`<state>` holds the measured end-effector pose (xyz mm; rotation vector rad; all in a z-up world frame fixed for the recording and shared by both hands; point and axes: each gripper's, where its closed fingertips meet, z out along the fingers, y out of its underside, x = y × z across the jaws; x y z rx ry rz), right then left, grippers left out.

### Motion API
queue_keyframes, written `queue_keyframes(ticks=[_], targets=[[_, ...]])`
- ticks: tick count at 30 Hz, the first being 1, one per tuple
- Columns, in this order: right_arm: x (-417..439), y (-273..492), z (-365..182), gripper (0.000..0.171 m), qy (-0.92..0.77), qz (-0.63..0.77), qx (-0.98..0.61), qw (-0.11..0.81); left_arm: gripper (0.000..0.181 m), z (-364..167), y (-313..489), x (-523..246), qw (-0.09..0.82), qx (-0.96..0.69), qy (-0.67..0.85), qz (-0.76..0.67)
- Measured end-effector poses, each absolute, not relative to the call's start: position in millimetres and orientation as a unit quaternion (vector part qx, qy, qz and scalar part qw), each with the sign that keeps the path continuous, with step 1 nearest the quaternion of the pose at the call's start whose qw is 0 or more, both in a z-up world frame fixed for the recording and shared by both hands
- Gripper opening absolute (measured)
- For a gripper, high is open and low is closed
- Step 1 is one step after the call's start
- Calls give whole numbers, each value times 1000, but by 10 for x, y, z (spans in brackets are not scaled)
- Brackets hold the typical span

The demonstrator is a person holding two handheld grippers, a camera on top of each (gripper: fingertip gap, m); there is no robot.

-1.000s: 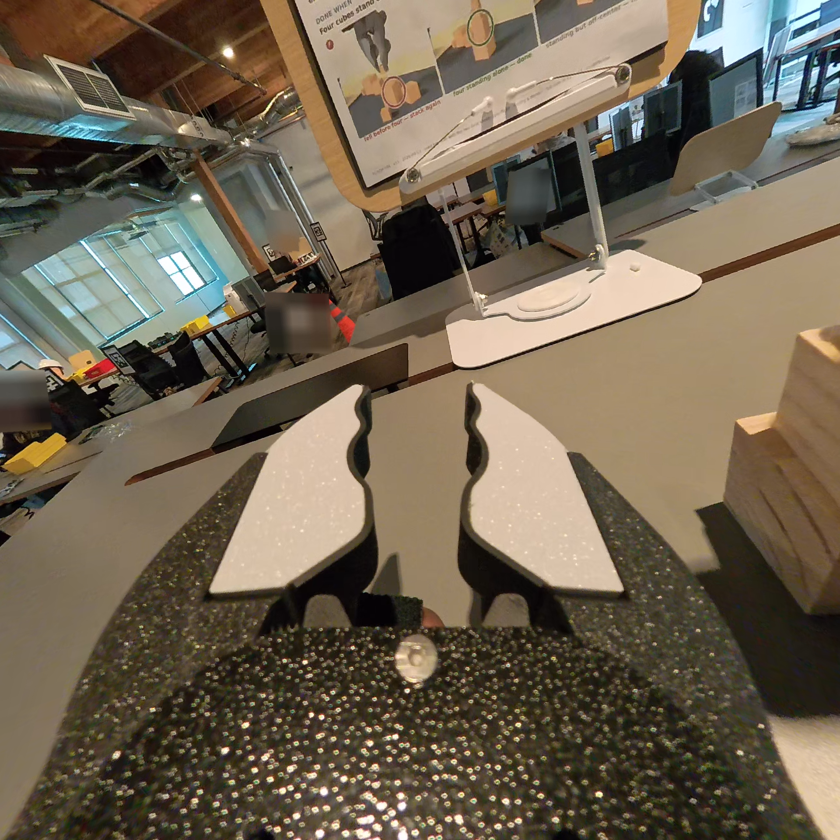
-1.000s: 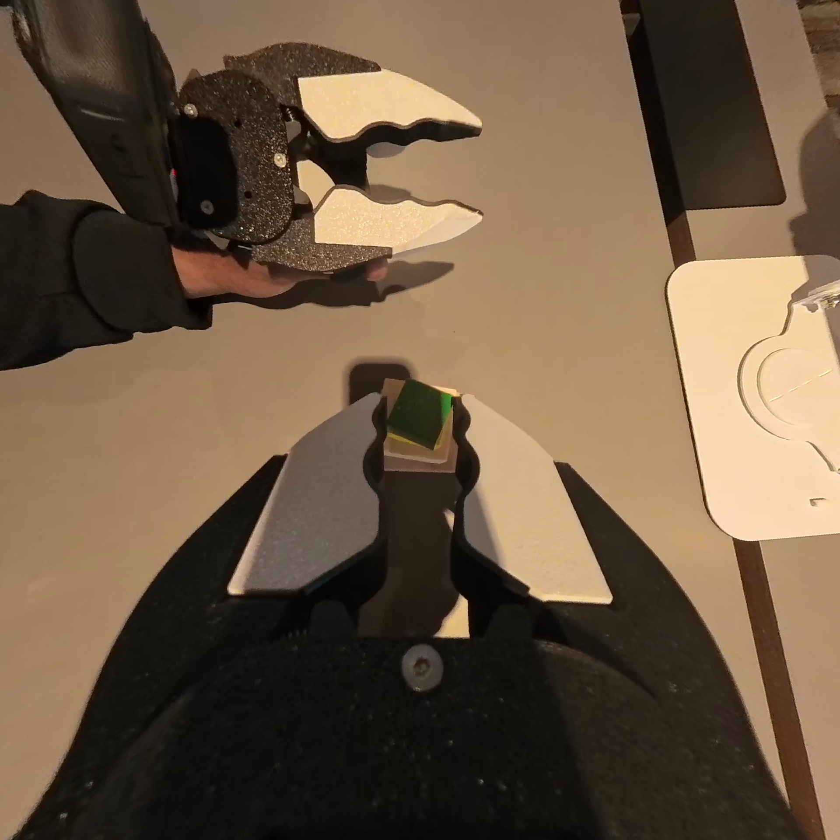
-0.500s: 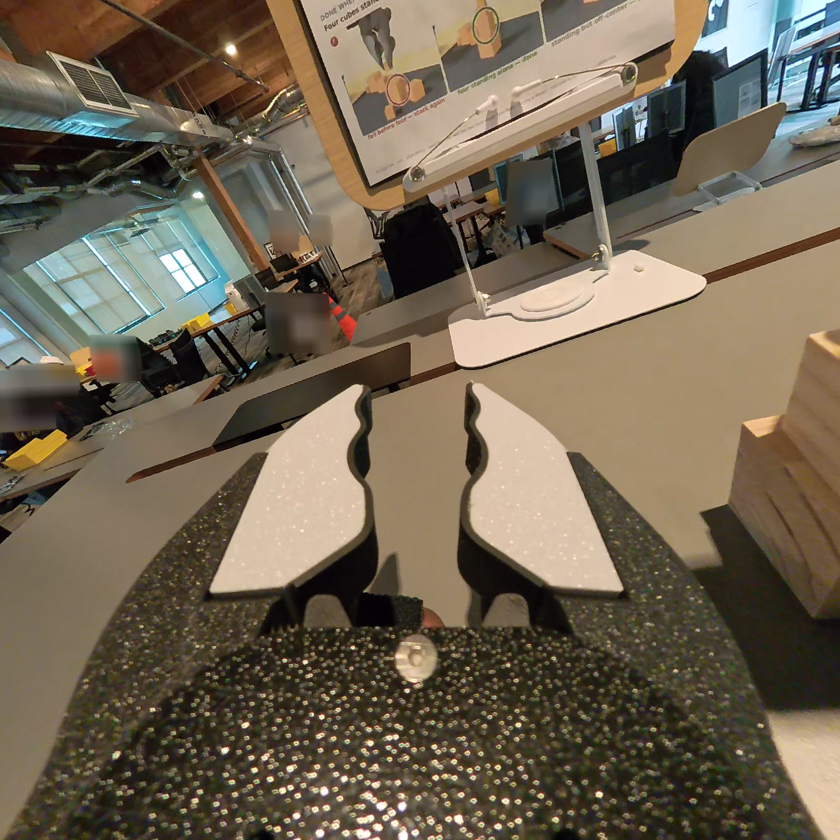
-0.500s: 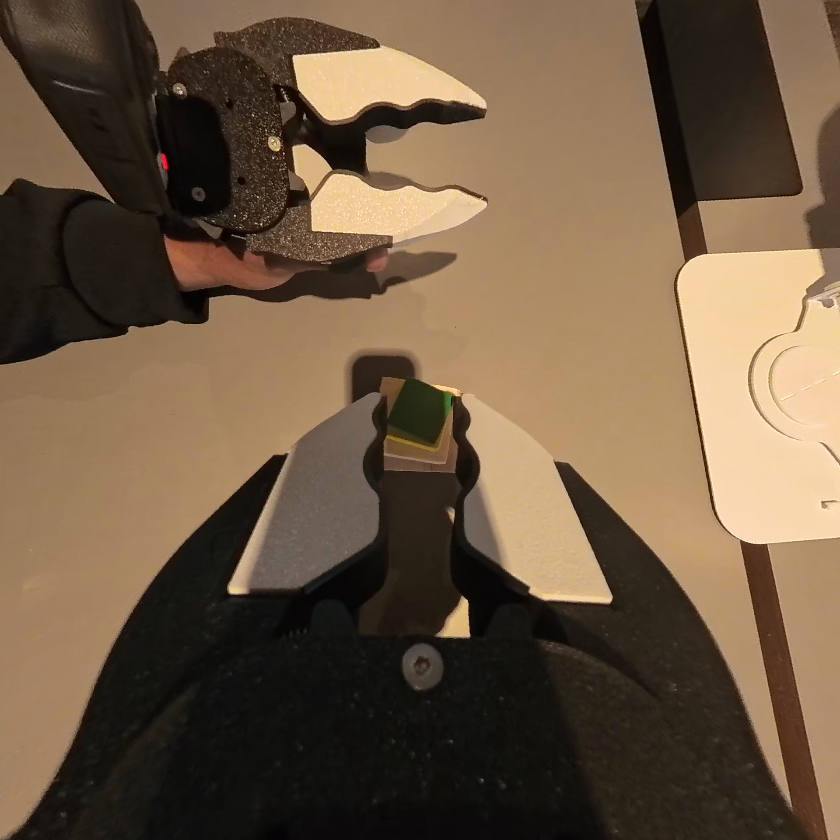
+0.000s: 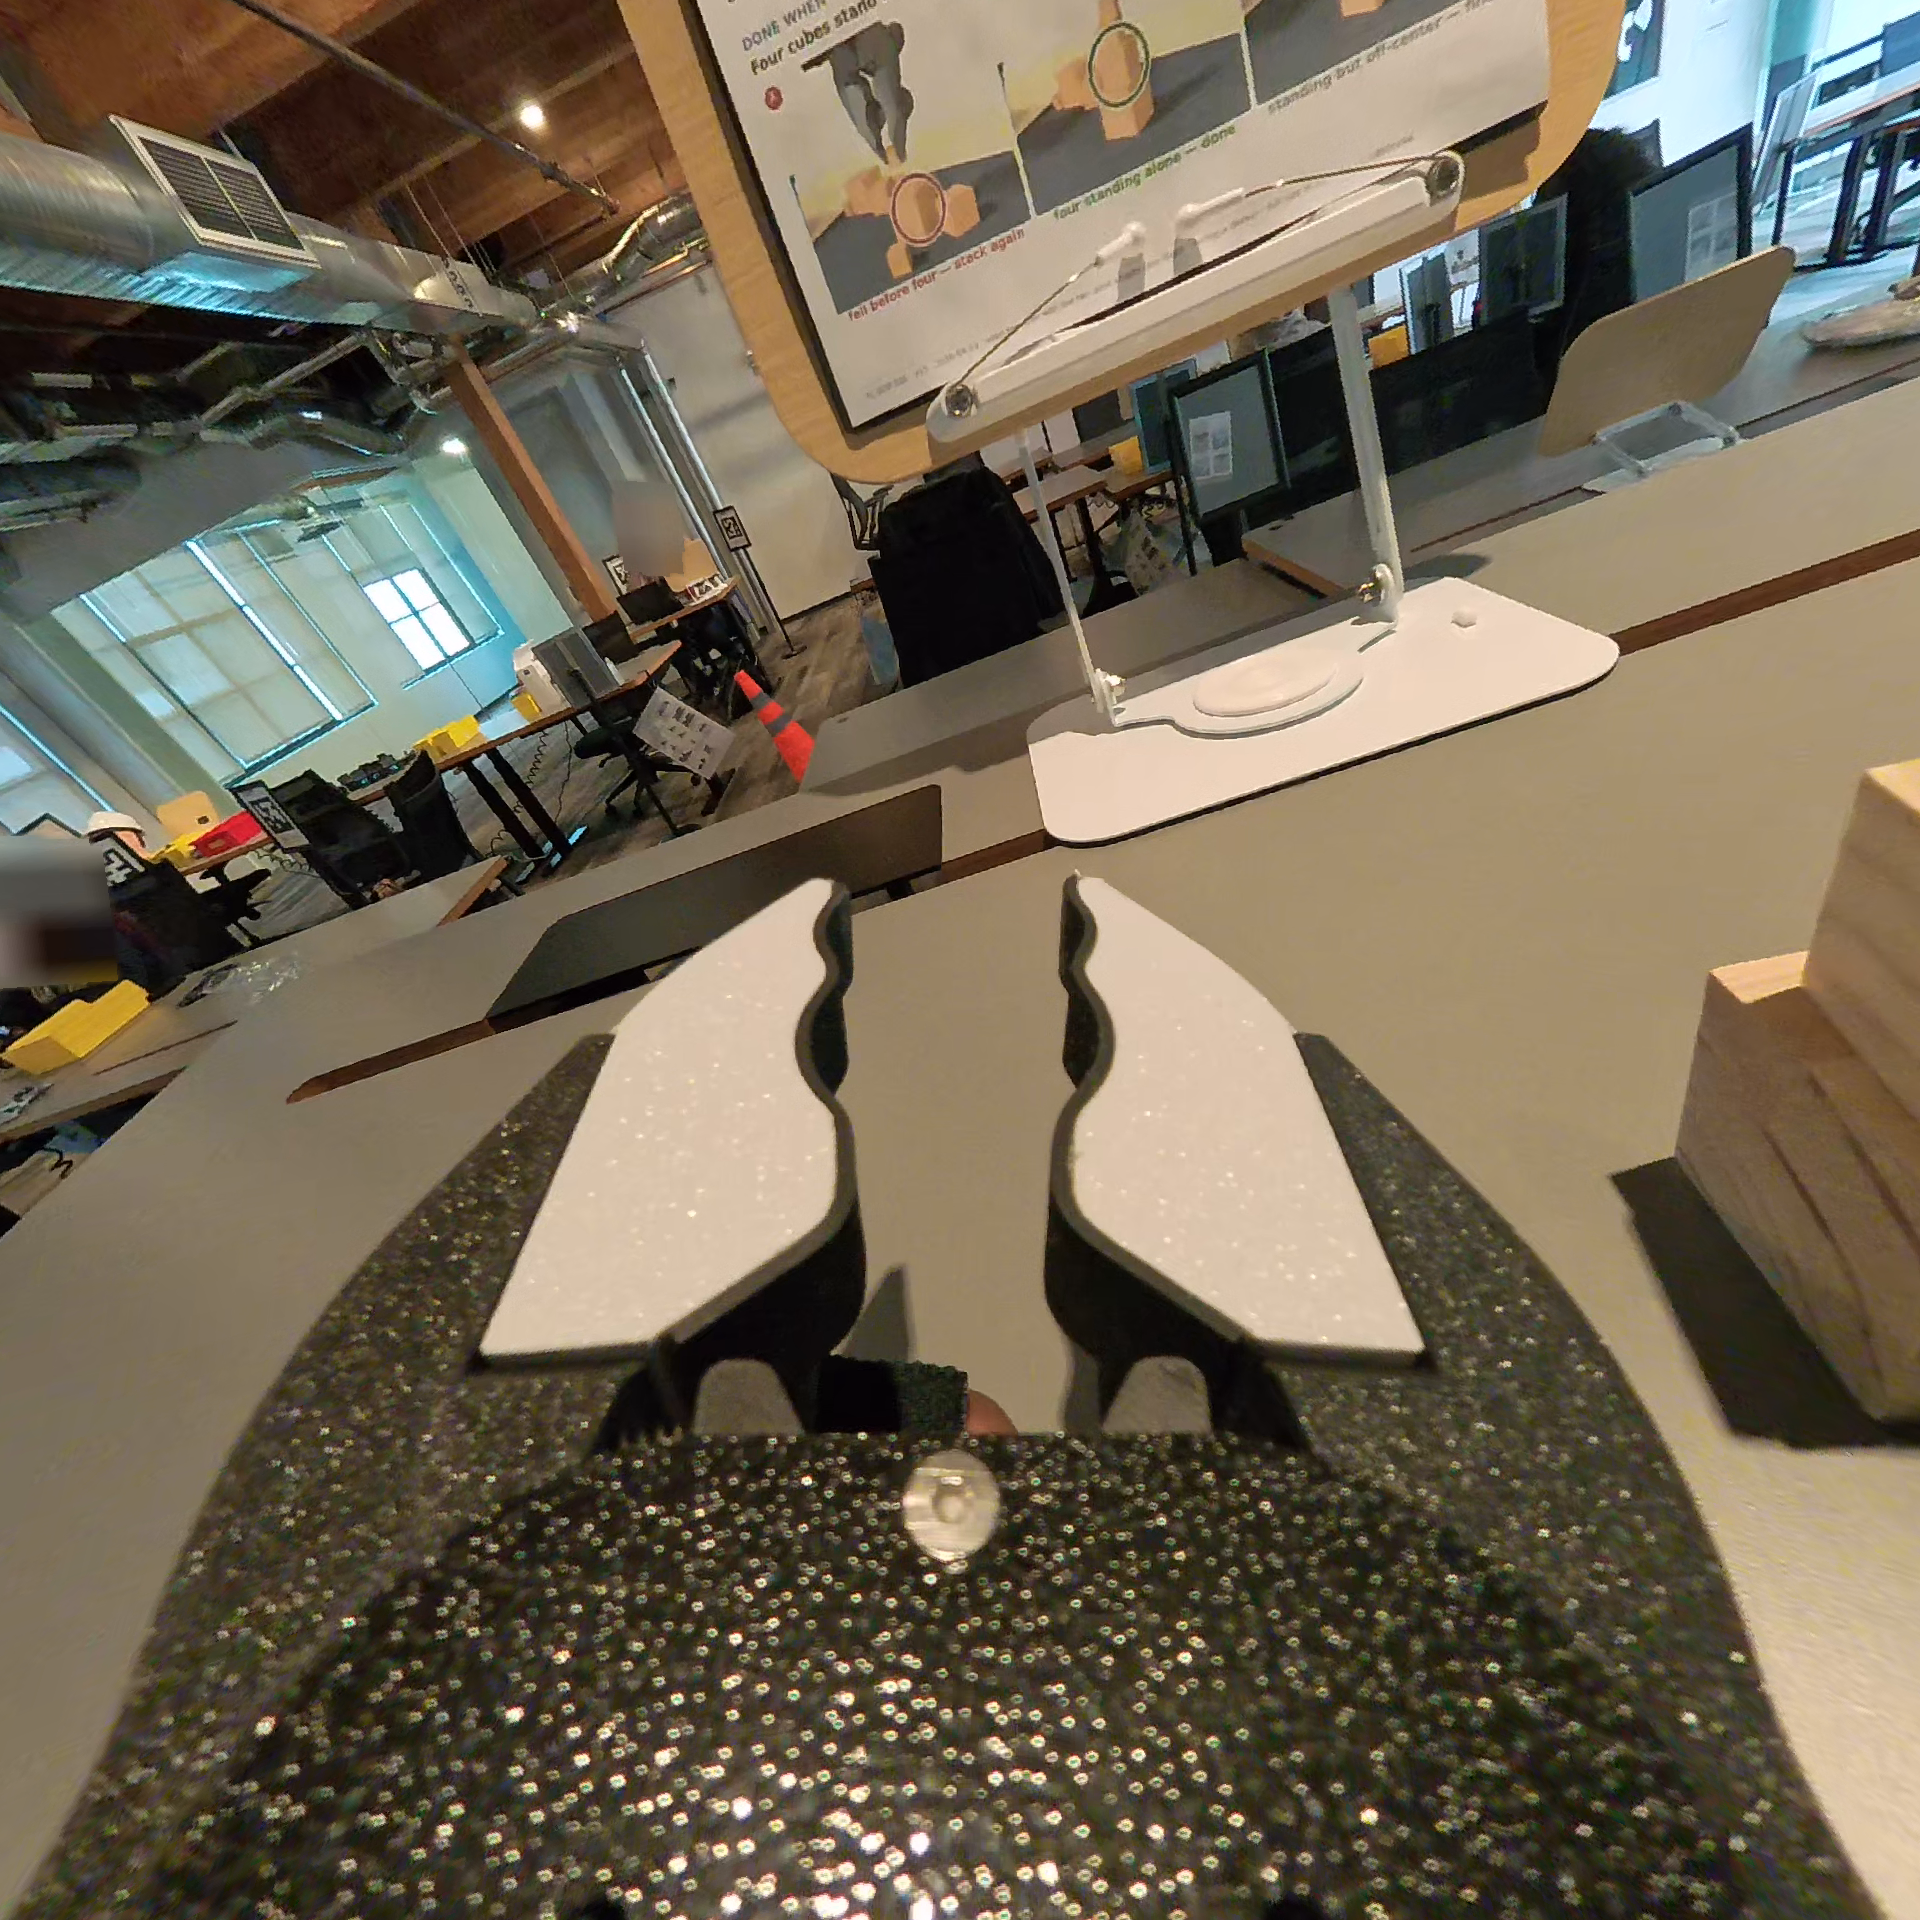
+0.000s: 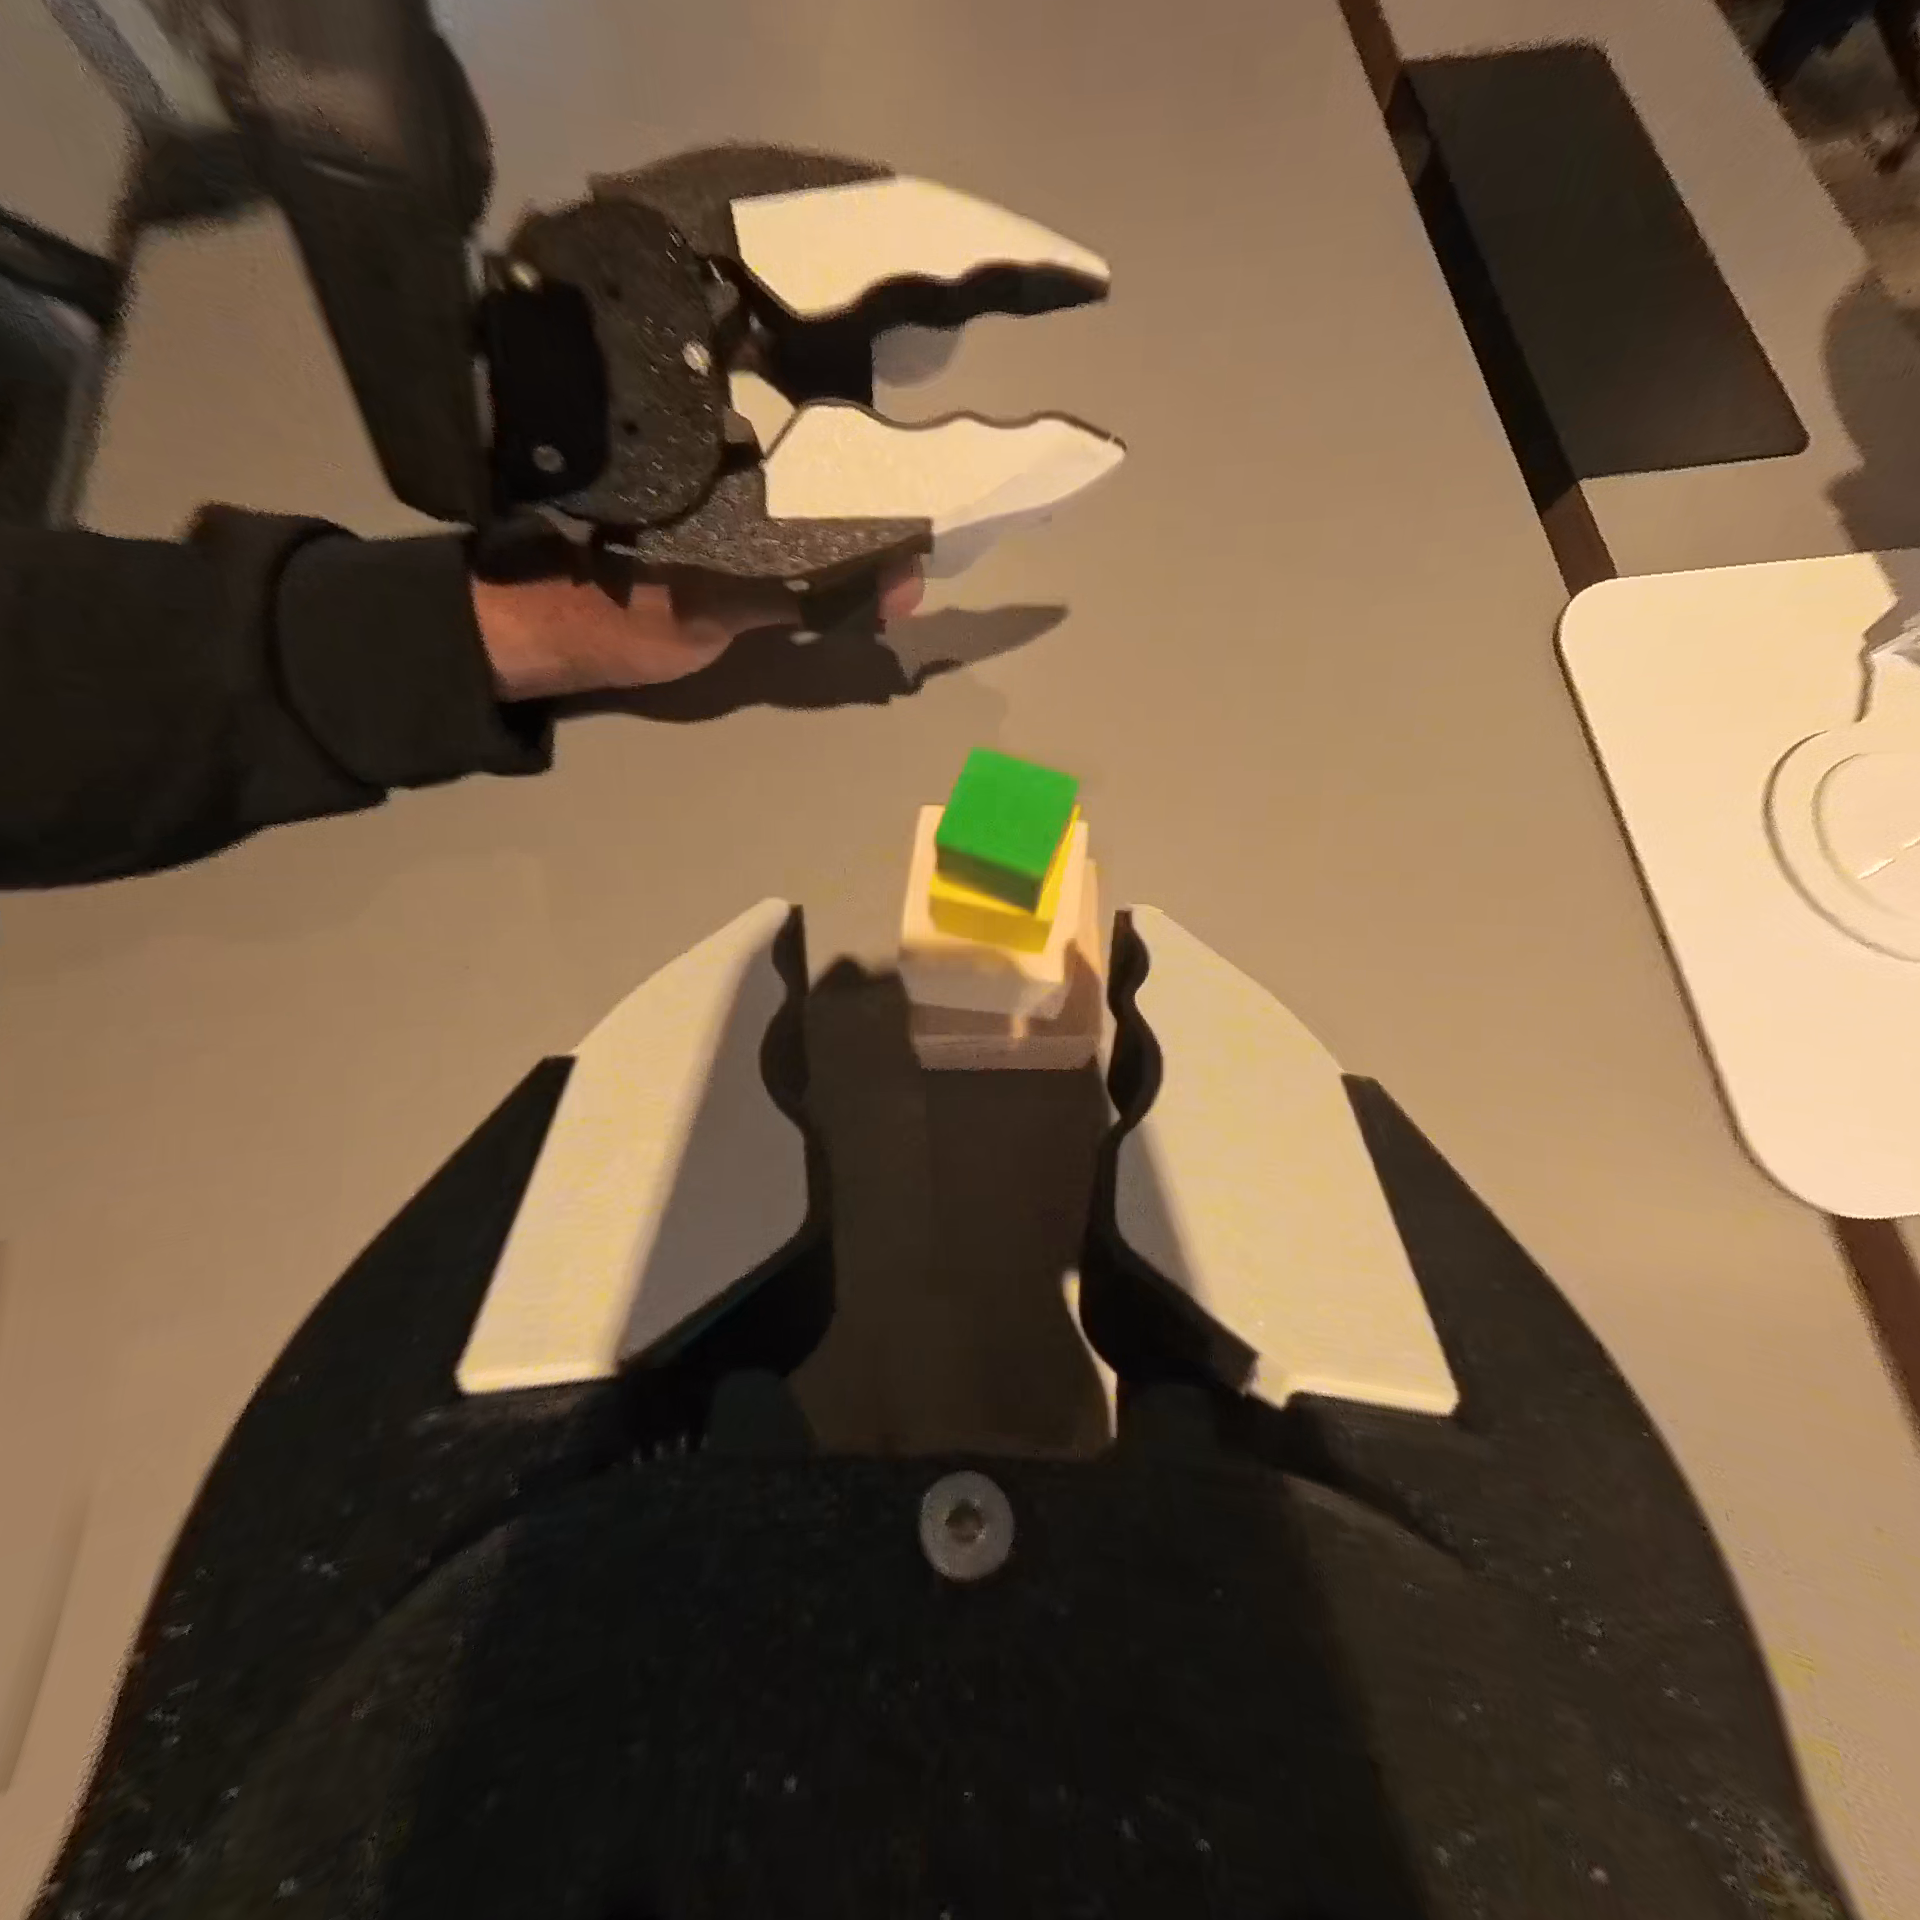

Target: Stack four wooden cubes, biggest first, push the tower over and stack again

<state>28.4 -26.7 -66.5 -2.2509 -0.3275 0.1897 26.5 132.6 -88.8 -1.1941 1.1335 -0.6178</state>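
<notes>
A tower of four cubes stands on the grey table (image 6: 1299,727): a large wooden cube (image 6: 1003,1039) at the bottom, a smaller wooden cube (image 6: 971,961), a yellow cube (image 6: 987,909), and a green cube (image 6: 1006,826) on top, turned slightly. My right gripper (image 6: 956,914) is open and empty above the tower, with its fingers apart on either side of it. My left gripper (image 6: 1107,364) is open and empty to the tower's left. In the left wrist view the left gripper (image 5: 954,888) points past the tower's two wooden cubes (image 5: 1808,1143) at the right edge.
A white stand base (image 6: 1766,883) lies right of the tower and carries a wooden-framed picture board (image 5: 1143,156). A black mat (image 6: 1590,260) lies at the far side. A hand and black sleeve (image 6: 208,675) hold the left gripper. My hands' fingertips stand some 15 cm from each other.
My right gripper has opened wider and drawn back from the green cube, which now sits free on the tower. The left gripper has stayed open and hardly moved.
</notes>
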Motion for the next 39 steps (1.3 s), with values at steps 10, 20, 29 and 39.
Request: queue_keyframes(ticks=[10, 20, 29, 39], targets=[[458, -883, -627, 0, 49, 139, -676, 722, 27, -844, 1278, 255, 644, -498, 502, -290], [523, -763, -809, 0, 41, -7, -720, 693, 0, -782, 1190, 225, 648, -469, 505, -324], [386, -713, -842, 0, 25, -87, -736, 671, 0, -807, 1159, 245, 645, -463, 518, -319], [-290, -22, -933, 0, 37, -323, -754, 571, 0, -752, 918, 226, 604, -407, 548, -411]])
